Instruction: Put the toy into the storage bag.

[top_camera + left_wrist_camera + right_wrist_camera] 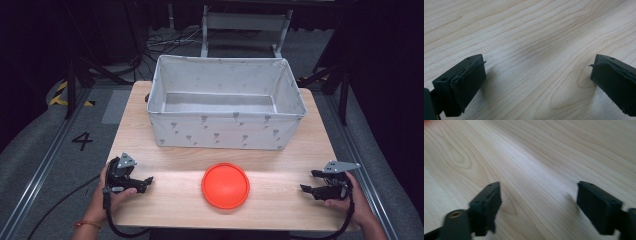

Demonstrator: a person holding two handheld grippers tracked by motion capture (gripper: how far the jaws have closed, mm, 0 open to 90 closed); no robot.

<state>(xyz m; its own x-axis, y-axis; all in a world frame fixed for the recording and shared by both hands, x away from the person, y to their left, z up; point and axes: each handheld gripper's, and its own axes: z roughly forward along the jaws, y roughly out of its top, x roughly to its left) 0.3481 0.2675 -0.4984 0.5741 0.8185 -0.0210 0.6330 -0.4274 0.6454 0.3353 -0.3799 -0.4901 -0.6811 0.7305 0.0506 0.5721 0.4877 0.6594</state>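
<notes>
One red round disc (225, 185), flat on table | both claws spread, empty

The high view looks forward and down from above the near edge of the worktop (280, 200), taking in its whole surface. Each gripper view rides low and close over that worktop (529, 37), facing along its own jaws across bare wood grain (544, 157), which all three views share.
</notes>
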